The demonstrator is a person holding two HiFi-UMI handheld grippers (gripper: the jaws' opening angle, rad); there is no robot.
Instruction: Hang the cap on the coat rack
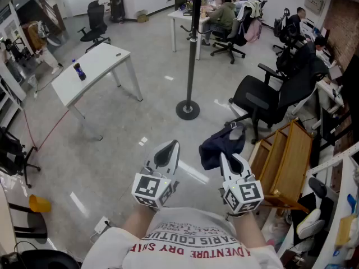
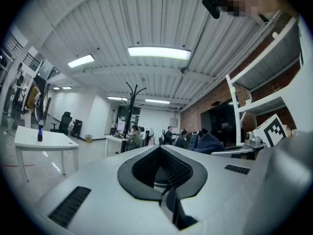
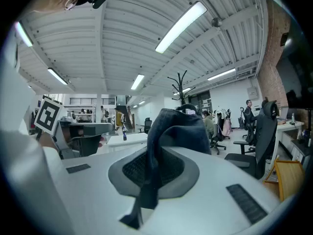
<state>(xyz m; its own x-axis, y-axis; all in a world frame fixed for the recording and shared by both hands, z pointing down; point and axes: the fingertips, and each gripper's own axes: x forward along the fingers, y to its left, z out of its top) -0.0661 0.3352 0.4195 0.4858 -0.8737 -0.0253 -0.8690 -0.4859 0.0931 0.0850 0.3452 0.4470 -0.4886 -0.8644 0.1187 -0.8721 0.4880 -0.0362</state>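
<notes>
While the left gripper hangs empty with its jaws together, the coat rack stands well ahead across the floor. The dark cap dangles from the right gripper, whose jaws are clamped on a fold of its cloth. The carrying step seems to be in hand. Next comes walking to the rack, lifting the cap high and slipping it over one of the top branches.

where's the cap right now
The dark cap hangs pinched in the right claw, low and right of centre in the head view, with the coat rack standing farther ahead on the floor.
</notes>
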